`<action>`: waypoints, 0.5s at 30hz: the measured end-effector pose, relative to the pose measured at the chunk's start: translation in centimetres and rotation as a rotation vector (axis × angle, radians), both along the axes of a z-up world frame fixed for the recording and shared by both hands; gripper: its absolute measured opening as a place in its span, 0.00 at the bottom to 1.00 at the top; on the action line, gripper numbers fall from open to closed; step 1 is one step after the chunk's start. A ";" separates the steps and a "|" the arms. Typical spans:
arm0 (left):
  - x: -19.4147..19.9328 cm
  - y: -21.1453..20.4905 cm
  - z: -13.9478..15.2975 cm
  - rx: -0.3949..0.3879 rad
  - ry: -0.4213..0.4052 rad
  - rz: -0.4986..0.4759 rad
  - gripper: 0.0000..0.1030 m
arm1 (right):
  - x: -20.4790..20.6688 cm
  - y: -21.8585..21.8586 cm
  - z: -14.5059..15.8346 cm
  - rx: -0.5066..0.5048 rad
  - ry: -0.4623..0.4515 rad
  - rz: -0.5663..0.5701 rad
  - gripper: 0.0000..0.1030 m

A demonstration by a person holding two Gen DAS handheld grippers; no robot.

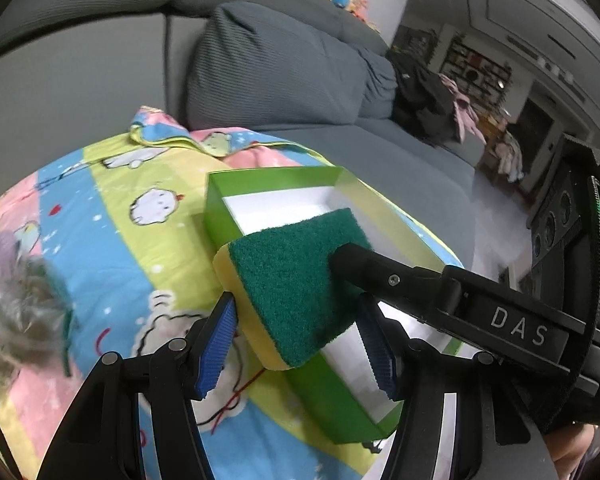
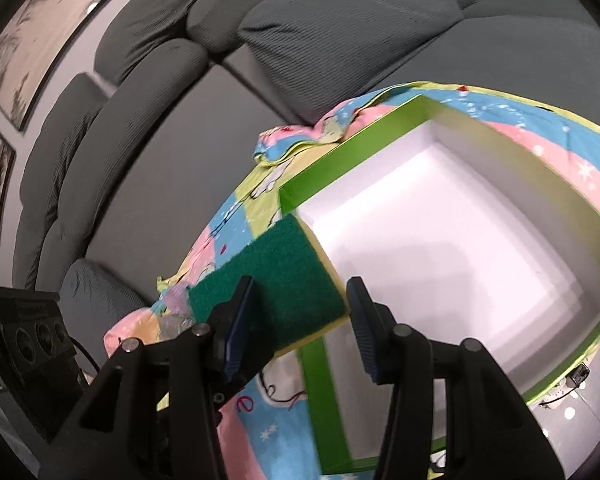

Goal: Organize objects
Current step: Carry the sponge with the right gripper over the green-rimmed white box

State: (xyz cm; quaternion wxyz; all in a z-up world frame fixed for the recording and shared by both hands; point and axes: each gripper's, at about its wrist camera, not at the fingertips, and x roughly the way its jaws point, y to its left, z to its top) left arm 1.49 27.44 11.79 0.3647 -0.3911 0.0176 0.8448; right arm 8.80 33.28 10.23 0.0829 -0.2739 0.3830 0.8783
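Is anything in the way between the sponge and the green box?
Nothing visible. The sponge hangs at the box's near corner, partly over the rim, and the white inside looks empty. Both grippers sit close around the sponge.

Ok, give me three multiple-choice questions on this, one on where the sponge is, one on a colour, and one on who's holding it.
1. Where is the sponge?
A. Over a corner of the box
B. On the sofa cushion
C. On the floor

2. What colour is the box inside?
A. Black
B. Pink
C. White

3. Which gripper holds the sponge?
A. Left
B. Right
C. Neither

Answers:
1. A, it overlaps the box's green rim in both views.
2. C, the right wrist view shows a bare white interior.
3. B, the right gripper has one finger pressed on the green face.
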 end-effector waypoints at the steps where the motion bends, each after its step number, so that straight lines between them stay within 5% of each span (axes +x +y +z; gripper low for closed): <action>1: 0.0 0.5 0.0 -0.005 0.003 -0.012 0.60 | 0.3 0.3 0.0 0.000 -0.001 -0.018 0.46; 15: 0.4 6.5 -1.4 -0.090 -0.033 -0.146 0.60 | 2.7 4.5 -1.9 -0.037 -0.045 -0.173 0.46</action>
